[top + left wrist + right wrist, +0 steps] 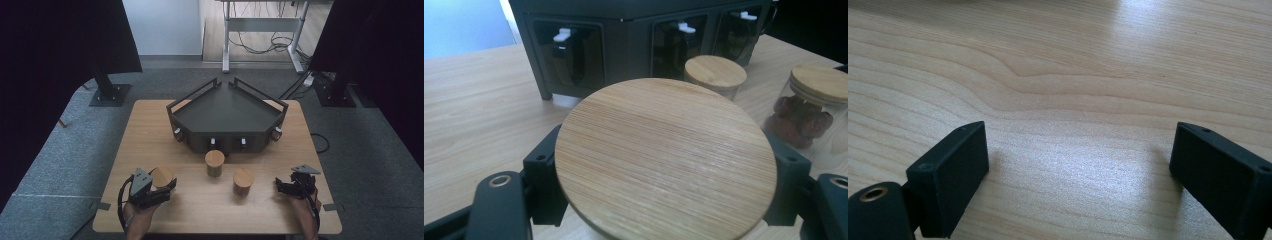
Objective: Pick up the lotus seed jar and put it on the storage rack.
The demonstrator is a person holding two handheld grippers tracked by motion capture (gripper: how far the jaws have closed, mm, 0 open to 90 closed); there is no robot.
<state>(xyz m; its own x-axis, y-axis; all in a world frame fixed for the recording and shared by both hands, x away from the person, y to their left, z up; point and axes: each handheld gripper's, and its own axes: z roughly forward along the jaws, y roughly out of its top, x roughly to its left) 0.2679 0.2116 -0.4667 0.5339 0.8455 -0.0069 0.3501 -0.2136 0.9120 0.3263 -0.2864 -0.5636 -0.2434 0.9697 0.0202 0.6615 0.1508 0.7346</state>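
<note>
Three glass jars with round bamboo lids are on the wooden table point(150, 130). My left gripper point(162, 186) is shut on the nearest jar point(161, 176) at the front left; in the left gripper view its lid point(664, 160) sits between the two black pads point(544, 185). A second jar point(214, 162) point(716, 75) stands just in front of the dark tray. The third jar point(243, 181) point(809, 107) holds dark red pieces. My right gripper point(281, 187) point(1078, 170) rests at the front right, open, with bare tabletop between its jaws.
A dark angular tray point(227, 117) point(634, 35) with raised rails and small white-tipped latches along its front stands at the table's far middle. Black stands and curtains flank the table; a desk frame point(262, 35) with cables is beyond it.
</note>
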